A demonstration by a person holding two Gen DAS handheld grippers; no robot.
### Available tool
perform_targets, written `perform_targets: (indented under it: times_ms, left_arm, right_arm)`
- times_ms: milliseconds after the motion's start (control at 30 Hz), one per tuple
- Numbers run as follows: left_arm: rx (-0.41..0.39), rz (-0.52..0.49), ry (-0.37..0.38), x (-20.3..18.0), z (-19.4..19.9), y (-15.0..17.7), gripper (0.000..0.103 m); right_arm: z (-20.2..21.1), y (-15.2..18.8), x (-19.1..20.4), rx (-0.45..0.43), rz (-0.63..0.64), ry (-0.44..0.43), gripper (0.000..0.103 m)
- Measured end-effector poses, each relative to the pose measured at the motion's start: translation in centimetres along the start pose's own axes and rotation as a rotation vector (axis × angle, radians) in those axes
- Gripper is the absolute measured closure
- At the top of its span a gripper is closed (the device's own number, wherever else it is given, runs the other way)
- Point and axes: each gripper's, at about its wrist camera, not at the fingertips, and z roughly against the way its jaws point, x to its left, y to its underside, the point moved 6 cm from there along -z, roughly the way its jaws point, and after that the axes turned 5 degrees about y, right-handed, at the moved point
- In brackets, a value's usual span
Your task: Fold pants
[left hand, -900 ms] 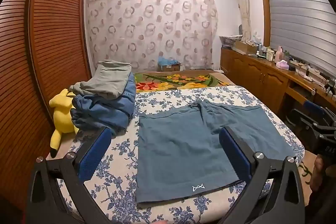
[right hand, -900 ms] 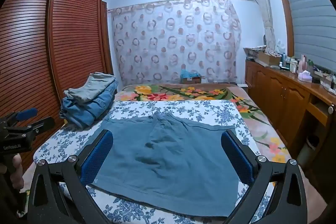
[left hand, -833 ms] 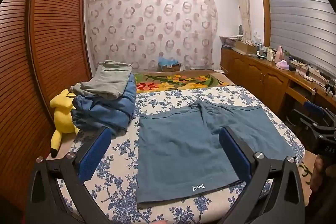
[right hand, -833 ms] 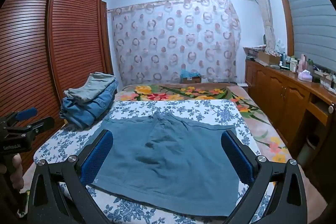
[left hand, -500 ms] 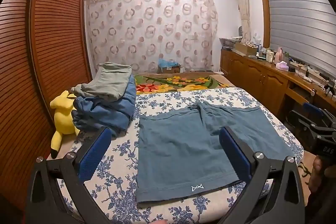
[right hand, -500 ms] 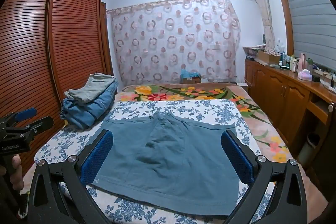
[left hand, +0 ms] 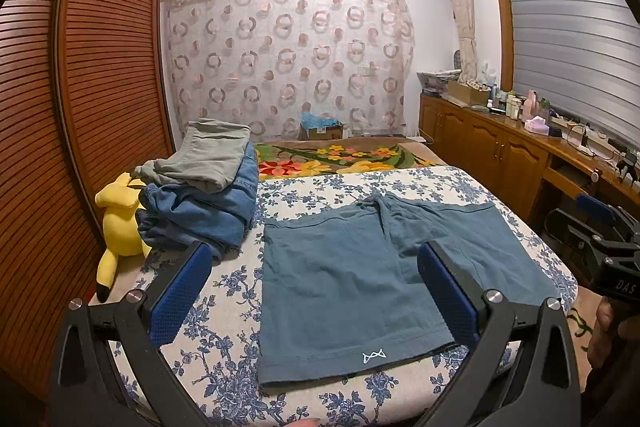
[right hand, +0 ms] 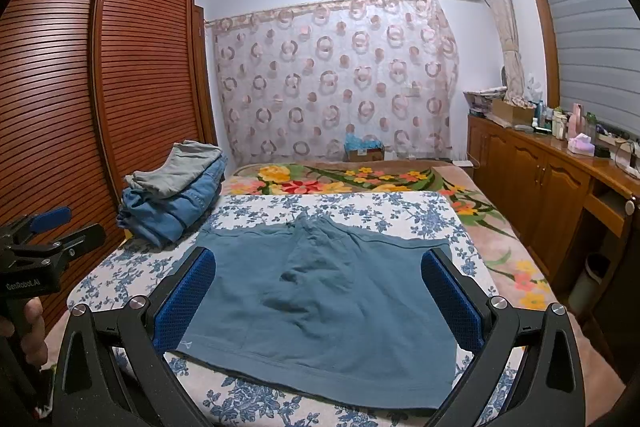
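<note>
A pair of teal-blue shorts (left hand: 348, 275) (right hand: 320, 299) lies spread flat on the blue-flowered bed sheet (left hand: 224, 323) (right hand: 392, 215), leg hems toward me, waistband at the far side. My left gripper (left hand: 314, 291) hovers open over the near left part of the shorts, nothing between its blue pads. In the right wrist view my right gripper (right hand: 318, 291) also stands open above the shorts' near edge, holding nothing. Each gripper shows at the other view's edge: the right gripper (left hand: 600, 239), the left gripper (right hand: 44, 235).
A stack of folded clothes (left hand: 204, 195) (right hand: 176, 191), grey on denim, sits at the bed's left. A yellow plush toy (left hand: 120, 223) lies between bed and wooden wardrobe (left hand: 80, 99). A floral blanket (left hand: 336, 159) covers the far bed. Wooden cabinets (right hand: 544, 183) with bottles line the right.
Both views have shifted slightly; the shorts lie as before and both grippers stay open.
</note>
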Motion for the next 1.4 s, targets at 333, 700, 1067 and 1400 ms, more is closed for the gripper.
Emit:
perform_targets:
  times_ms: [333, 700, 1067, 1400]
  left_arm:
    - [-0.001, -0.001, -0.001, -0.22, 0.4, -0.57, 0.0]
    - [-0.004, 0.0, -0.003, -0.29, 0.4, -0.22, 0.0]
    - [-0.006, -0.002, -0.004, -0.36, 0.36, -0.01, 0.0]
    - [-0.008, -0.003, -0.003, -0.38, 0.37, -0.01, 0.0]
  right_arm:
    - [0.03, 0.03, 0.16, -0.001, 0.004, 0.0, 0.0]
    - [0.05, 0.01, 0.15, -0.004, -0.001, 0.001, 0.0]
    - [0.04, 0.01, 0.15, -0.004, 0.0, 0.001, 0.0]
    - [0.07, -0.03, 0.11, -0.006, 0.0, 0.001, 0.0]
